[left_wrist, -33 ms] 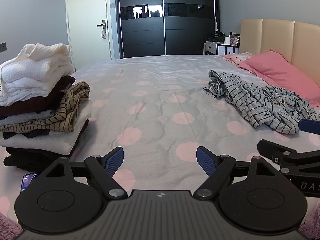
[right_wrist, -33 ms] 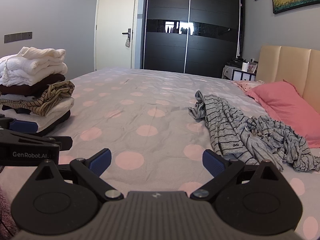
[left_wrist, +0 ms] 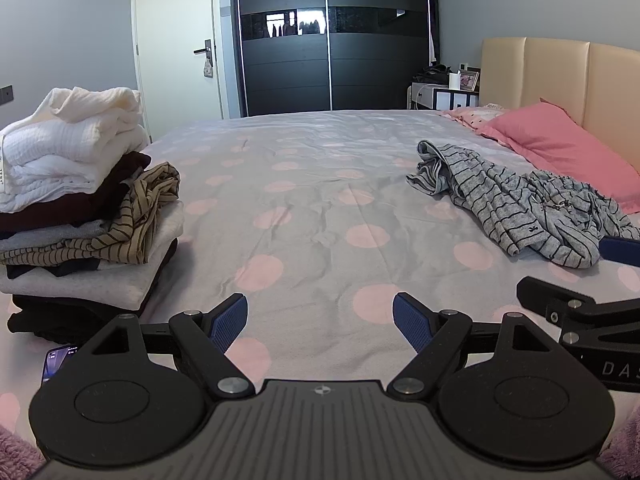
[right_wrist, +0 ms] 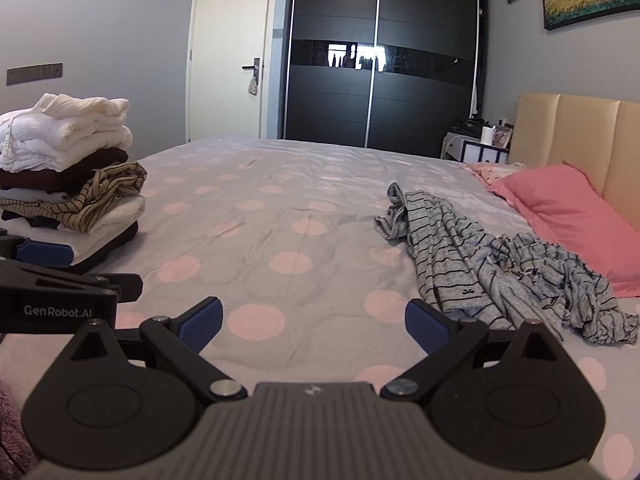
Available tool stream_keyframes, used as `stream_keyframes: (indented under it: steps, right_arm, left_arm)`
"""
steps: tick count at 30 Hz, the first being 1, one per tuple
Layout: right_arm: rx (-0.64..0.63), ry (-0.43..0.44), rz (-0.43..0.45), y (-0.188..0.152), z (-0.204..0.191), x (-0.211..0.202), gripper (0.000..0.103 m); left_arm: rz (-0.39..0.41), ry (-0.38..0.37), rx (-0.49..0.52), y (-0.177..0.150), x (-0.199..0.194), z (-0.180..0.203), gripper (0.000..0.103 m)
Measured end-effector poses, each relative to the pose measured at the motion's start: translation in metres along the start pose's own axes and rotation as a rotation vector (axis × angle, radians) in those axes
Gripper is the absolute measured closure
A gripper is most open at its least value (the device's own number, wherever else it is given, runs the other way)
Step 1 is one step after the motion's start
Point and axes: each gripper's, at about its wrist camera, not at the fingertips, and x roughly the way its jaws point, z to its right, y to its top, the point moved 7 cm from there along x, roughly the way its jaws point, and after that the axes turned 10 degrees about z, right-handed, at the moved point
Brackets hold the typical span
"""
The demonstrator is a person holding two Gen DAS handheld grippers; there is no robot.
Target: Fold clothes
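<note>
The left tool (left_wrist: 320, 322) fills the bottom of the left wrist view, its blue-padded fingers spread wide with nothing between them, hovering over the bed (left_wrist: 320, 184), whose grey sheet has pink dots. The right tool (right_wrist: 314, 326) sits the same way at the bottom of the right wrist view, also wide and empty. Each tool shows in the other's view: the right one at the lower right edge of the left view, the left one at the lower left edge of the right view.

A crumpled grey striped shirt (left_wrist: 516, 208) lies unfolded on the right side of both views, touching neither tool and just beside a pink pillow (left_wrist: 560, 148) against the beige headboard (left_wrist: 560, 76). A stack of folded clothes (left_wrist: 76, 200), white on top, stands at the left of both views. A phone (left_wrist: 56, 362) lies at the lower left of the left view, below the stack. A black wardrobe (right_wrist: 380, 60) and a white door (right_wrist: 232, 52) stand across the top.
</note>
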Motion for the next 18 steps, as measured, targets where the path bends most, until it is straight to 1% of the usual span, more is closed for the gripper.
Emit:
stream_keyframes:
  steps: [6,8,10,15,18]
  right_arm:
    - [-0.009,-0.026,0.029,0.0052,0.002,-0.0022,0.004]
    - [-0.012,-0.034,0.038,0.0069,0.0027,-0.0029,0.004]
    - [-0.01,-0.045,0.045,0.0069,-0.0001,-0.003,0.004]
    - [-0.012,-0.044,0.036,0.0075,0.0001,-0.0012,0.004]
    - [-0.017,-0.054,0.047,0.0081,-0.0004,-0.0018,0.004]
  left_arm:
    - [0.011,0.018,-0.01,0.0029,0.0001,-0.0035,0.024]
    - [0.012,0.018,-0.03,0.0019,0.0002,-0.0081,0.024]
    - [0.007,0.033,-0.038,0.0003,-0.0003,-0.0072,0.024]
    - [0.015,0.01,-0.047,0.0006,-0.0016,-0.0044,0.024]
    - [0.021,-0.006,-0.052,0.001,-0.0024,-0.0027,0.024]
